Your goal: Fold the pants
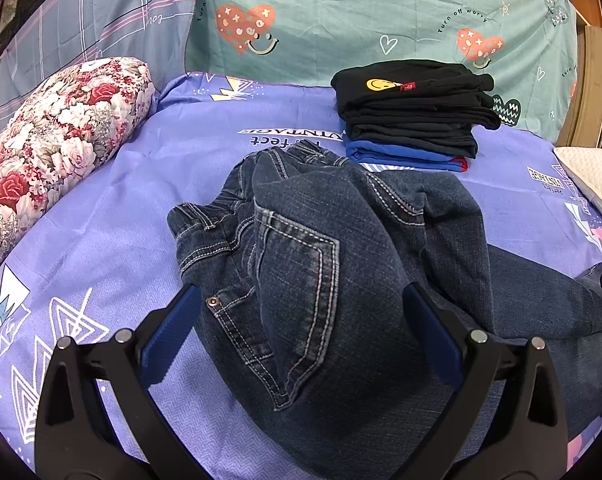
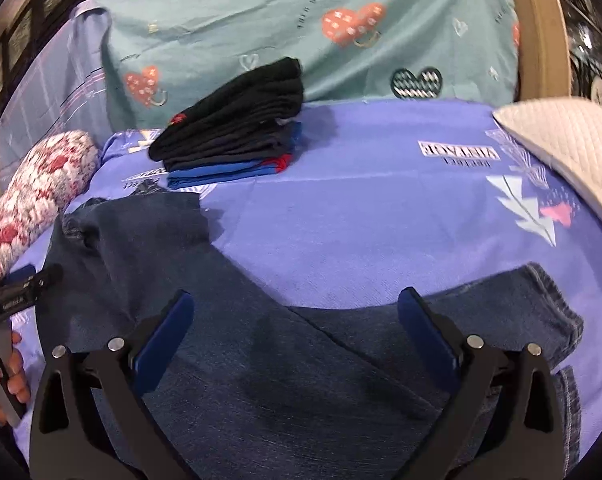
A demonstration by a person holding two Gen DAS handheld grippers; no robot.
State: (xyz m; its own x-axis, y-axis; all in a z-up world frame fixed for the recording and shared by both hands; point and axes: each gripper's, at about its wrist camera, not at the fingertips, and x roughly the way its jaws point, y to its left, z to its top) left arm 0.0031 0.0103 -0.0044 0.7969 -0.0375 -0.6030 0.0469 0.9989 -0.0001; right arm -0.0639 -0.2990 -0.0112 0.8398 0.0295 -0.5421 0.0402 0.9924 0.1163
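Both grippers gape wide over the jeans (image 1: pixel 301 264) crumpled mid-bed, left gripper (image 1: pixel 301 316) straddling the bunched waist and back pocket, right gripper (image 2: pixel 297 320) above the legs trailing to four o'clock, folded stack (image 1: pixel 413 108) waiting at one o'clock.

Clothes stack (image 1: pixel 413 112) behind; bed right prob. free
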